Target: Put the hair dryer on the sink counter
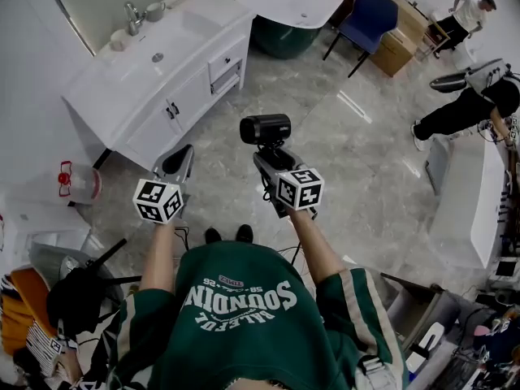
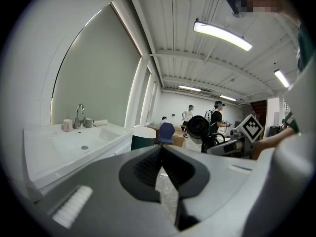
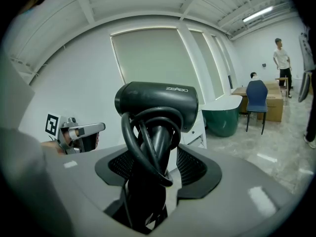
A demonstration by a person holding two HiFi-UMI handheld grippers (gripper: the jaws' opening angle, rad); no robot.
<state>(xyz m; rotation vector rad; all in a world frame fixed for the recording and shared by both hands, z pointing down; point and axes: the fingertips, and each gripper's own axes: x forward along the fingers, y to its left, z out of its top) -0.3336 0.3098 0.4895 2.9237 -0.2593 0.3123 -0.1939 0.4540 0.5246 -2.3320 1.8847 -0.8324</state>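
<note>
A black hair dryer [image 1: 265, 128] with its cord wound round the handle stands upright in my right gripper [image 1: 272, 158], which is shut on the handle. In the right gripper view the hair dryer [image 3: 158, 100] fills the middle, and the handle runs down between the pads of the right gripper [image 3: 157, 157]. My left gripper [image 1: 179, 163] hangs to its left, shut and empty; in its own view the left gripper [image 2: 160, 150] has its pads meeting. The white sink counter [image 1: 191, 39] lies ahead at the upper left, some way off. The left gripper view shows the sink counter [image 2: 44, 149] at its left and the hair dryer [image 2: 198, 127] at its right.
A faucet [image 1: 132, 15] and cups stand at the counter's back edge. A white round table [image 1: 296, 2] over a green base and a blue chair [image 1: 367, 19] stand beyond. People [image 1: 467, 108] are at the right. A white unit [image 1: 467, 205] is at the right, a black chair [image 1: 81, 295] at the lower left.
</note>
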